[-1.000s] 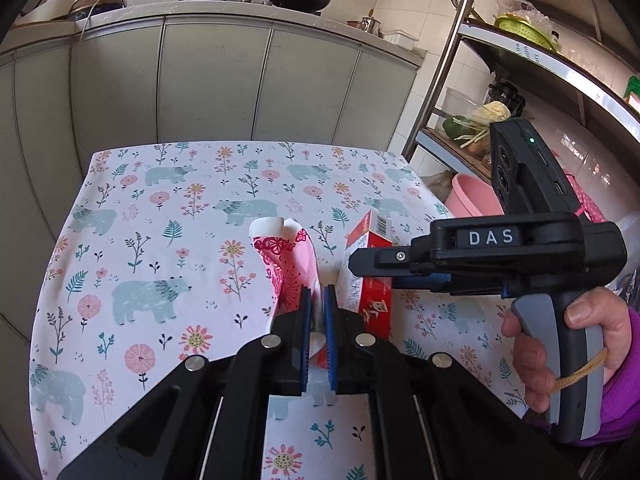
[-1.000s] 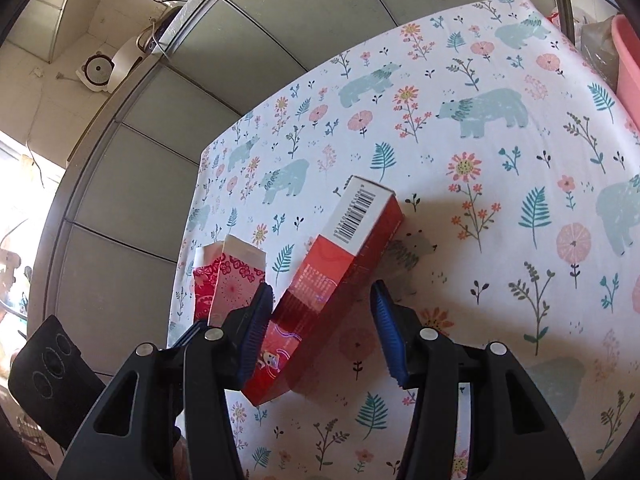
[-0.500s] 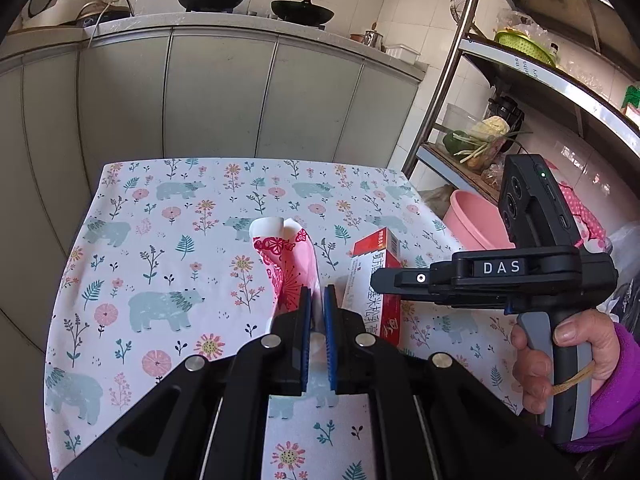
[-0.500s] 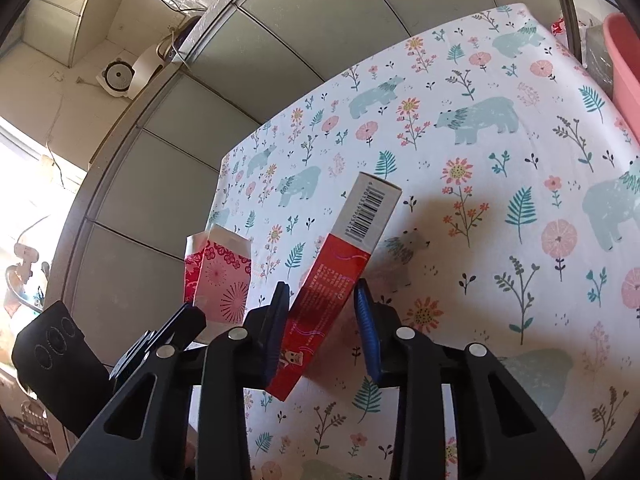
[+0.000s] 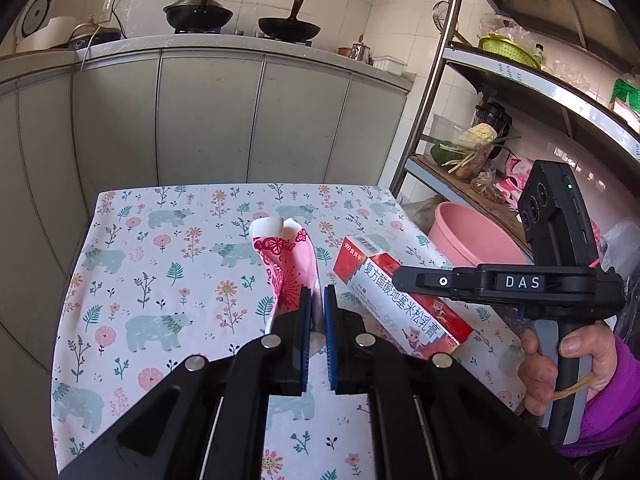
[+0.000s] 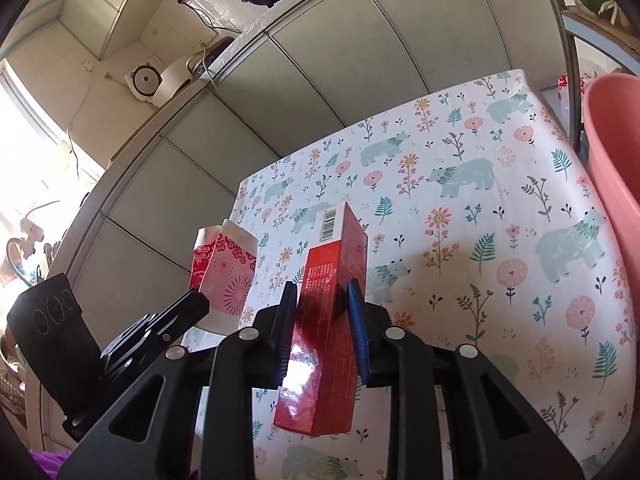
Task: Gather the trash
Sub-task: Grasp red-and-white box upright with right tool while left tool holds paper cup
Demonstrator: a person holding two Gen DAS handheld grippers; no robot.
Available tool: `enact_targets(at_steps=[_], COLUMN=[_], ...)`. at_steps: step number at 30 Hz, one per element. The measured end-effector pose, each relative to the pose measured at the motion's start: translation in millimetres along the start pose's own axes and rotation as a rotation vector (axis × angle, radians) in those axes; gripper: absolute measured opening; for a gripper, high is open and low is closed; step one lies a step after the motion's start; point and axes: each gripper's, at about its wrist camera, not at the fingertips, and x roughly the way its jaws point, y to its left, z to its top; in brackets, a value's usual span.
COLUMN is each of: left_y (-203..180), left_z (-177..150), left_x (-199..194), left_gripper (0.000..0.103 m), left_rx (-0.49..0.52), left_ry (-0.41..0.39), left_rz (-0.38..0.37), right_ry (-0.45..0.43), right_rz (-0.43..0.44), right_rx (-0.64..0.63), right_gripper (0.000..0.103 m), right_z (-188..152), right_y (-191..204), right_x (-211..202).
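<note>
A flattened pink paper cup (image 5: 284, 256) with red flower prints is pinched at its lower end in my left gripper (image 5: 316, 292), which is shut on it. The cup (image 6: 228, 272) also shows in the right wrist view, held up off the floral tablecloth (image 5: 160, 280). A long red and white carton (image 6: 332, 264) stands between the blue pads of my right gripper (image 6: 322, 292). Its jaws are closing and the pads press on both sides of the carton. The carton (image 5: 380, 280) hangs tilted above the table, just right of the cup.
A pink basin (image 5: 472, 236) sits right of the table beside a metal shelf rack (image 5: 424, 120) holding vegetables. Grey cabinets (image 5: 208, 120) with pans on top stand behind the table. A hand in a purple sleeve (image 5: 580, 364) holds the right gripper.
The right jaws narrowed onto the red carton and raised it from lying on the cloth. The left gripper, still shut on the pink cup, rose a little.
</note>
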Motion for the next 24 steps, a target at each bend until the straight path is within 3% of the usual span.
enact_targets(at_steps=[9,17,24], left_y=[-9,-11,-8], left_z=[-1,-3,-3], left_x=[5,7,5], left_gripper=[0.006,0.006,0.006], left_rx=[0.011,0.01,-0.002], left_ry=[0.016,0.029,0.033], left_rz=[-0.004,-0.004,0.001], right_ry=[0.103,0.11,0.132], right_rz=[-0.178,-0.245,-0.276], right_rx=[-0.107,-0.2,-0.208], right_gripper=[0.026,0.029,0.031], right_z=[-17,-22,-24], right_y=[-3,12,10], right_x=[8,14,20])
